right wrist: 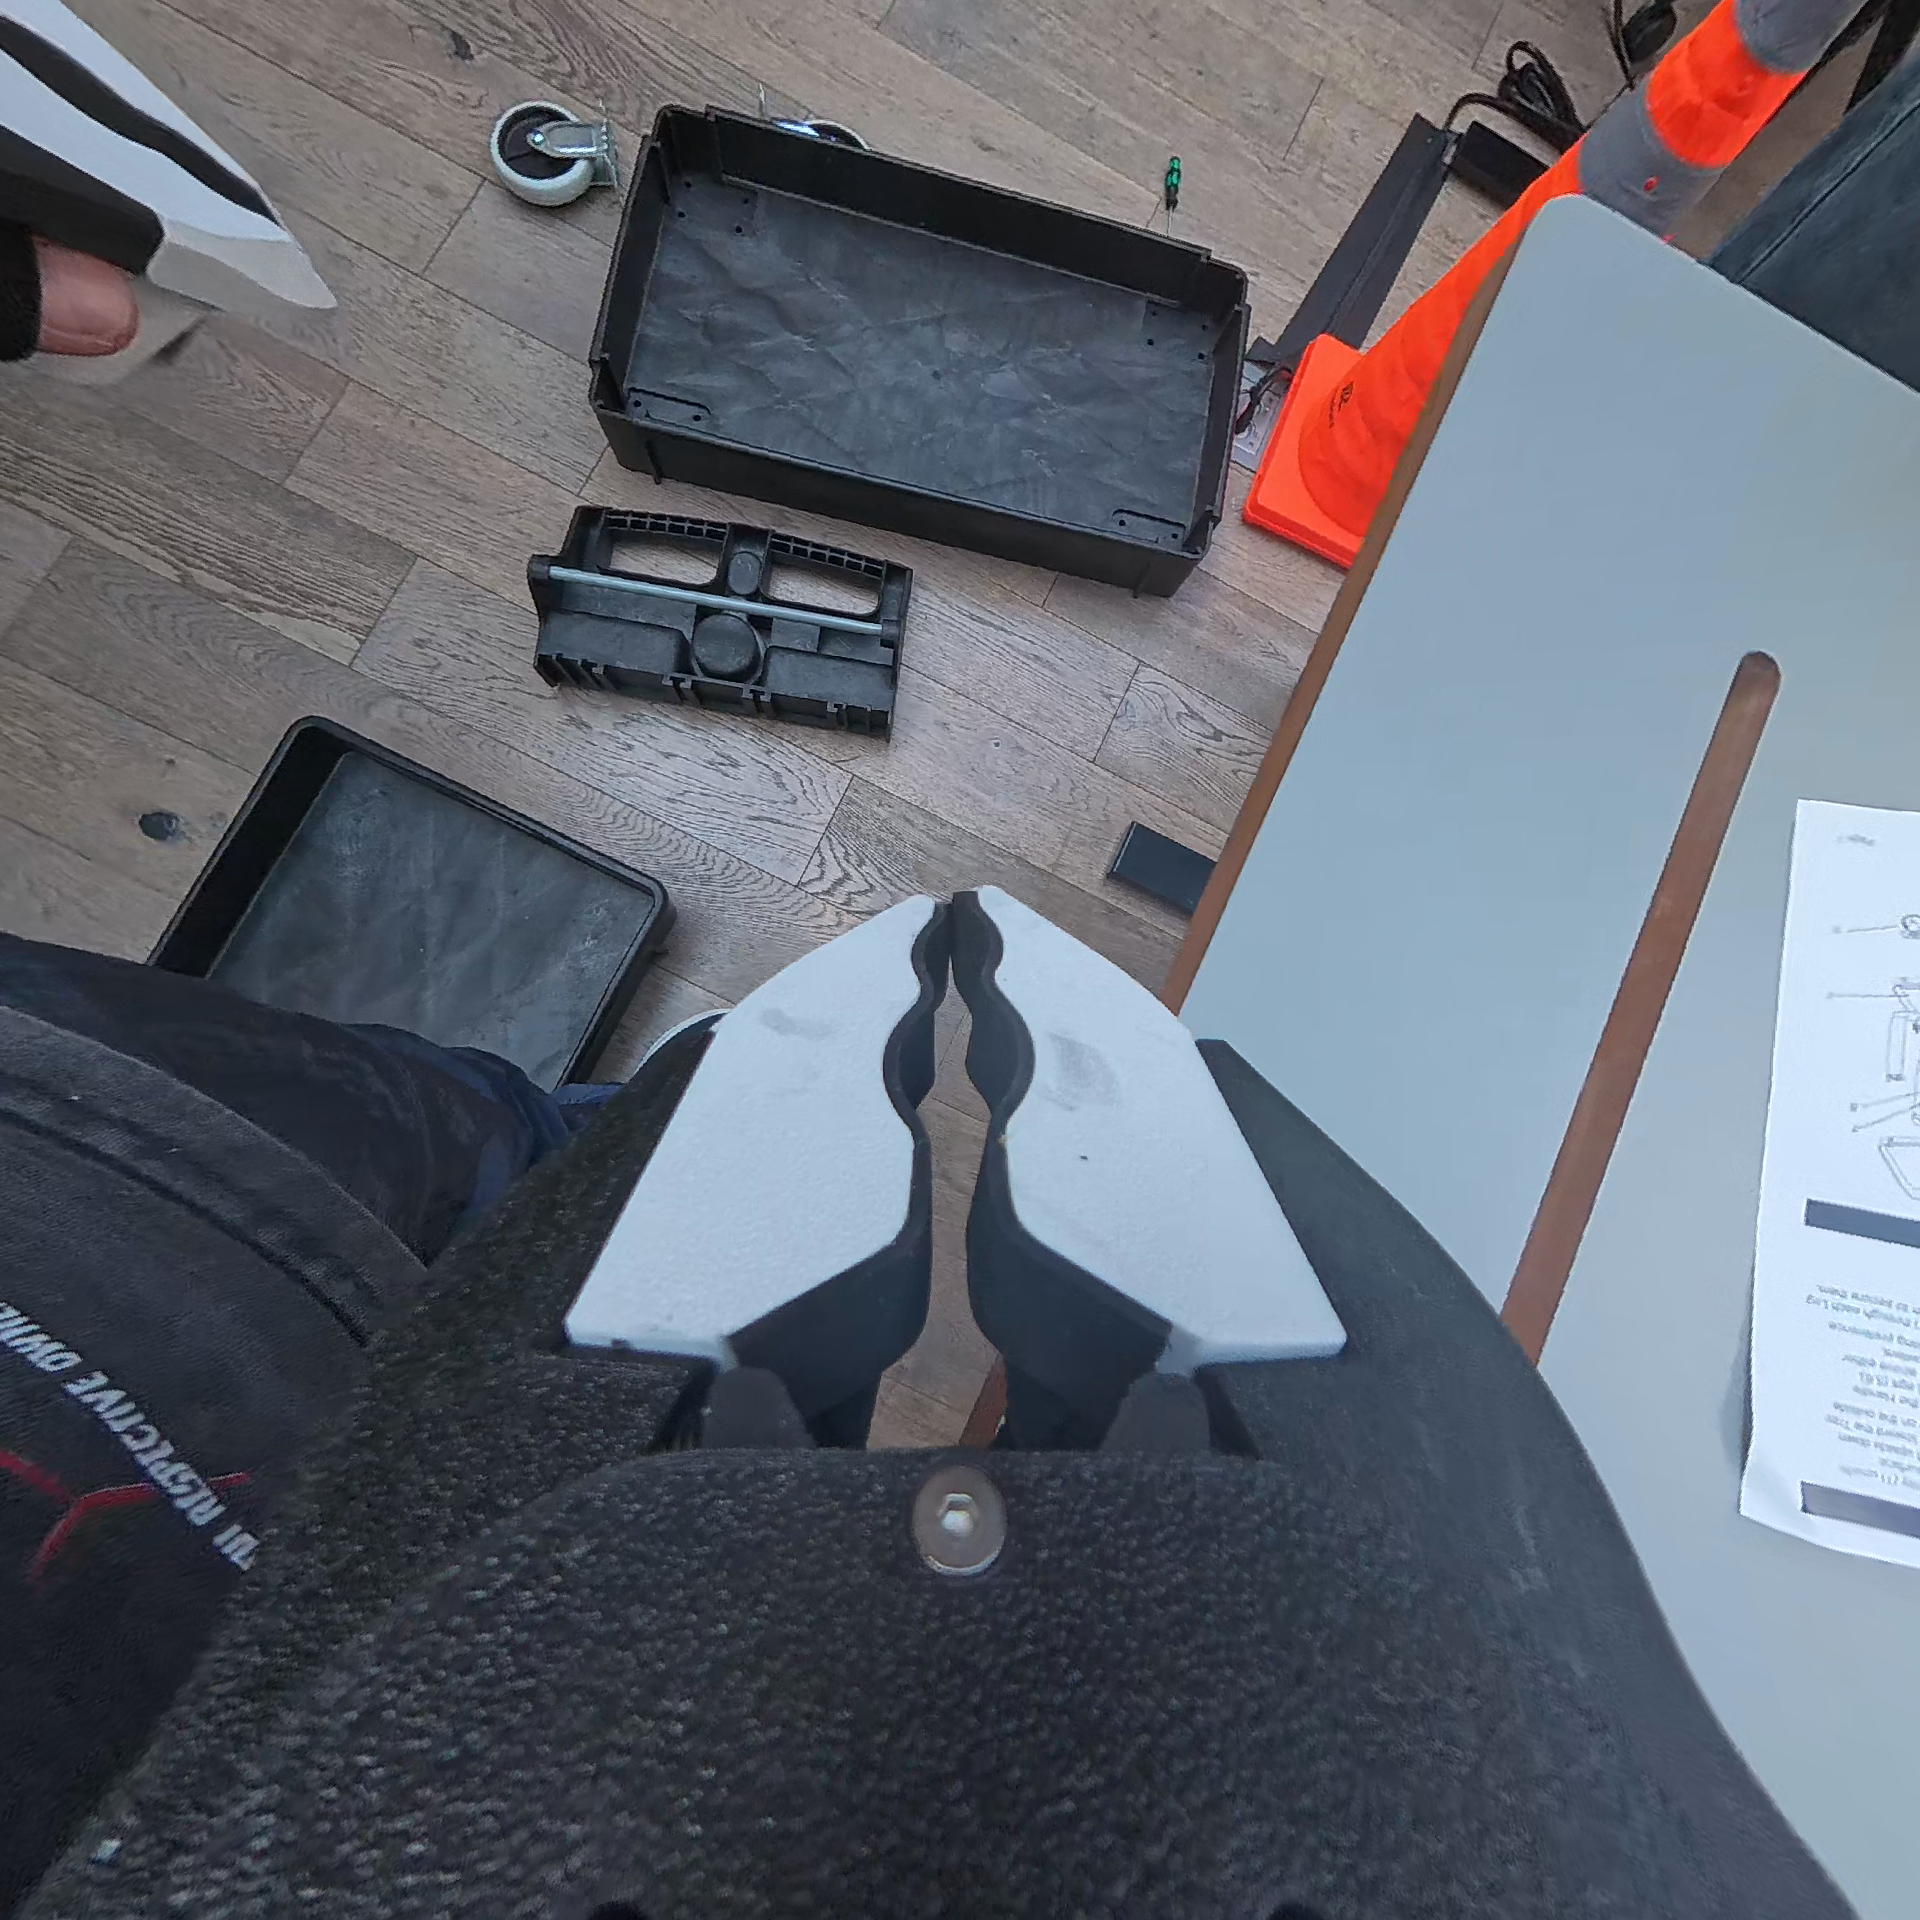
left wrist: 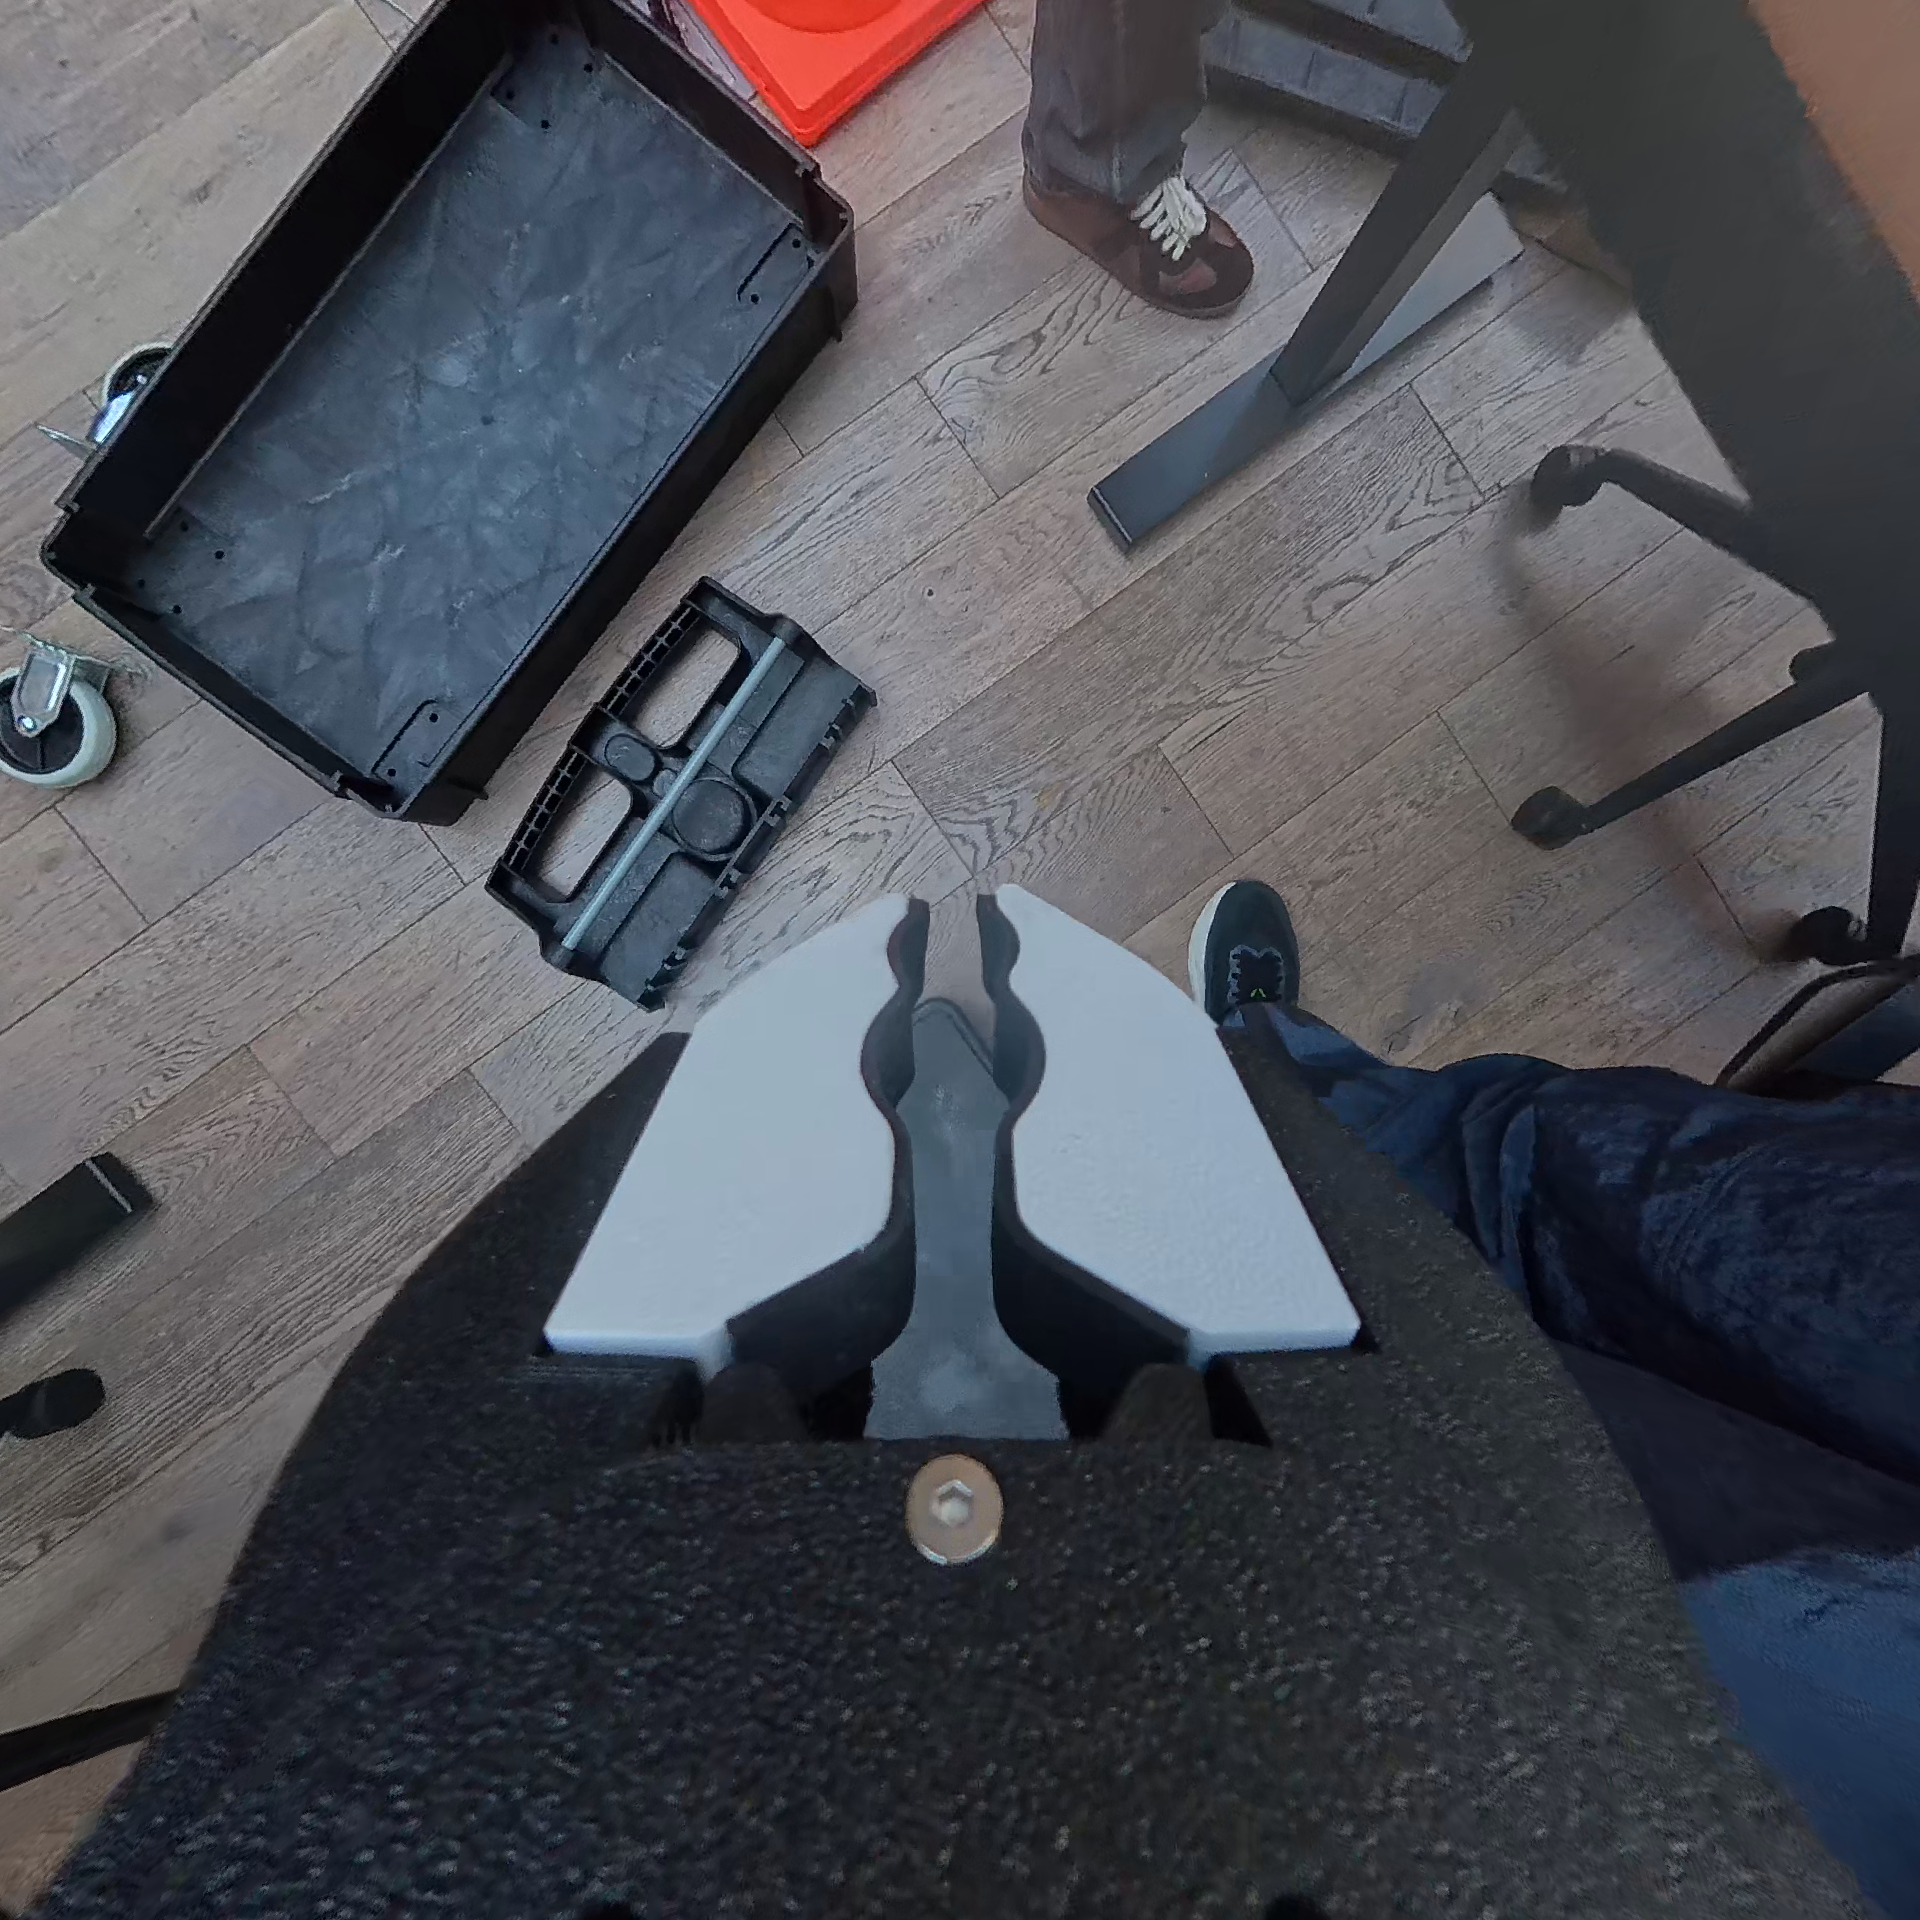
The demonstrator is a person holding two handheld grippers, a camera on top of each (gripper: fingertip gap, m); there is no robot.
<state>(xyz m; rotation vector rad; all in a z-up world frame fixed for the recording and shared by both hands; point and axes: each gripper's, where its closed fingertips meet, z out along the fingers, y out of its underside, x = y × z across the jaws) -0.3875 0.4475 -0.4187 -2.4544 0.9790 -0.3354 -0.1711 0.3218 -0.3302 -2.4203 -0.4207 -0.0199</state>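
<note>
The left gripper (left wrist: 951,920) stands slightly spread, empty; the right gripper (right wrist: 951,914) is pressed together, empty. At eleven o'clock lies a stiff black bracket (left wrist: 681,795), probably light, graspable by its metal rod (left wrist: 675,795).

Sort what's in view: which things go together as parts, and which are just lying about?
Parts on the floor: bin, bracket with rod, tray, caster, screwdriver.
Lying about: cone, paper sheet on table, chair, shoe.
</note>
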